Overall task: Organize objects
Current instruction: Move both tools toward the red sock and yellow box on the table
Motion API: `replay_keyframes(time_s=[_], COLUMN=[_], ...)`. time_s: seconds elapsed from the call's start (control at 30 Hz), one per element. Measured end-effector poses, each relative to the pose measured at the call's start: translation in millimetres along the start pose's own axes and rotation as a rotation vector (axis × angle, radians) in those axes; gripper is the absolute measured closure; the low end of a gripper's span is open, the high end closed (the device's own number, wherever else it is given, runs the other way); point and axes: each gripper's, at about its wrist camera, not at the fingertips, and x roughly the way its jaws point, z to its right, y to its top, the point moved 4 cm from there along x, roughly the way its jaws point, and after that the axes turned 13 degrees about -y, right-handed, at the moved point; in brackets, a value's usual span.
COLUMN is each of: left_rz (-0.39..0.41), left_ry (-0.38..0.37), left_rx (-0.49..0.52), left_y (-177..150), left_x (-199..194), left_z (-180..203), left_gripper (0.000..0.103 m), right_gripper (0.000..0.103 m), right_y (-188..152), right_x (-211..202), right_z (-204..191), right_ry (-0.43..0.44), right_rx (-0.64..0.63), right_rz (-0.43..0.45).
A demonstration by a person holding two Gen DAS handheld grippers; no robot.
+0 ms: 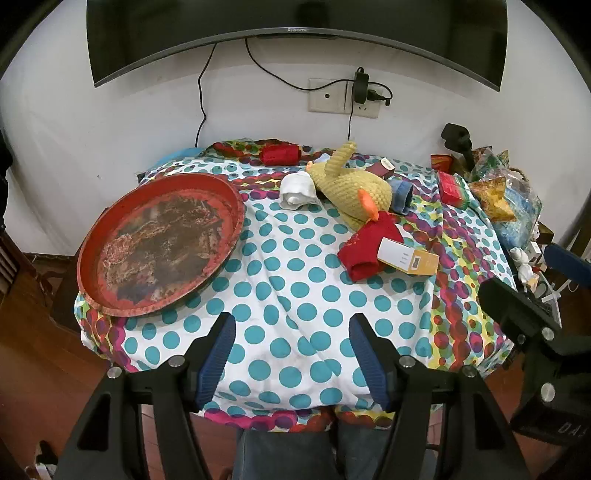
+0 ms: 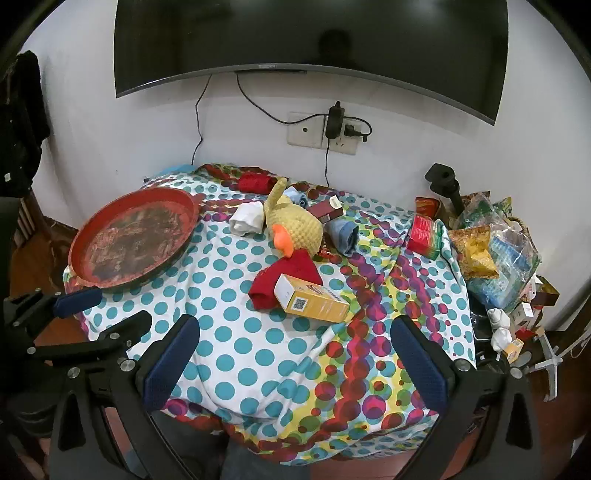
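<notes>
A round red tray [image 1: 110,218] [image 2: 88,236] lies at the table's left with nothing in it. Right of it are a white rolled sock [image 1: 297,190] [image 2: 245,218], a yellow knitted duck [image 1: 351,184] [image 2: 295,225], a red cloth [image 1: 364,247] [image 2: 291,271] and an orange box [image 1: 408,256] [image 2: 314,299] lying on that cloth. A blue sock [image 1: 402,194] [image 2: 343,232], a red box [image 1: 452,190] [image 2: 424,232] and a red spool [image 1: 279,154] [image 2: 255,183] lie farther back. My left gripper [image 1: 291,332] and right gripper [image 2: 295,339] hover open above the near edge, holding nothing.
A dotted cloth [image 1: 295,314] [image 2: 240,350] covers the table, which stands against a white wall under a television [image 1: 295,22]. Snack bags [image 1: 506,195] [image 2: 495,243] and small clutter pile up at the right. Cables hang to a wall socket [image 2: 325,131].
</notes>
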Motion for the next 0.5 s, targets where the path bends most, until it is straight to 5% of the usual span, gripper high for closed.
replay_keyframes(time_s=[0.5], left_rz=[-0.038], left_ry=[0.01], left_rx=[-0.005], left_y=[-0.1], left_x=[18.2], left_z=[-2.2], left_gripper=[0.037], right_gripper=[0.0], right_y=[-2.9], right_x=[17.5], right_z=[2.4], right_ry=[0.014], right_rx=[0.003], right_rz=[-0.043])
